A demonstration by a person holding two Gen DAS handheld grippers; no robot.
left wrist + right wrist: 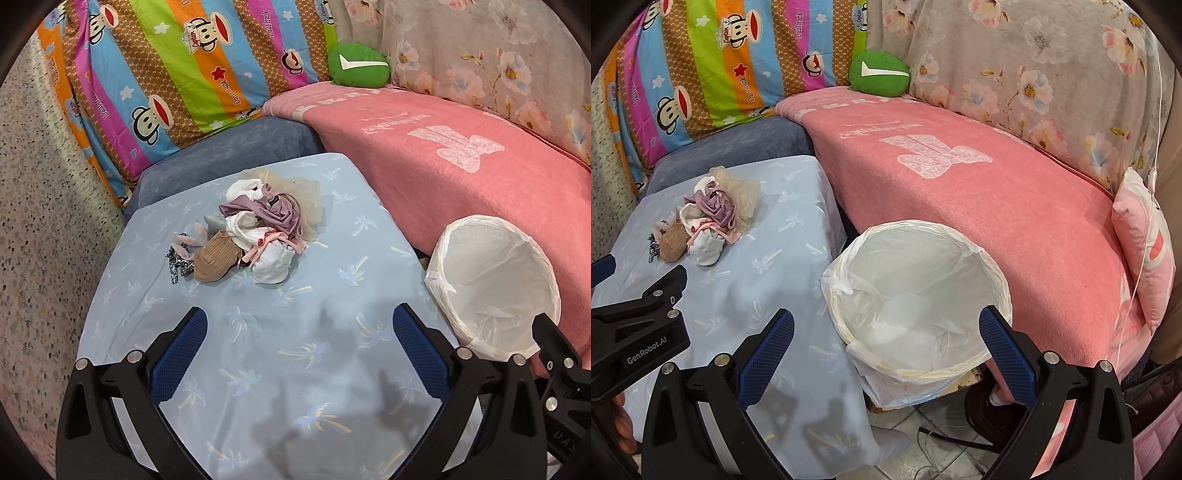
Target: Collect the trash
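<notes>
Both my left gripper (299, 328) and right gripper (886, 330) gape empty, pile (243, 236) mid-frame on the table (295, 369), bin (916, 295) centre-frame.

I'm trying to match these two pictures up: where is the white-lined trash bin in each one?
Left wrist view: the trash bin sits at the right edge, beside the blue table.
Right wrist view: it fills the lower centre.
Shared landmark: the green cushion on the pink blanket.

A table under a pale blue palm-print cloth (258, 350) carries a heap of small garments (251, 236).
</notes>
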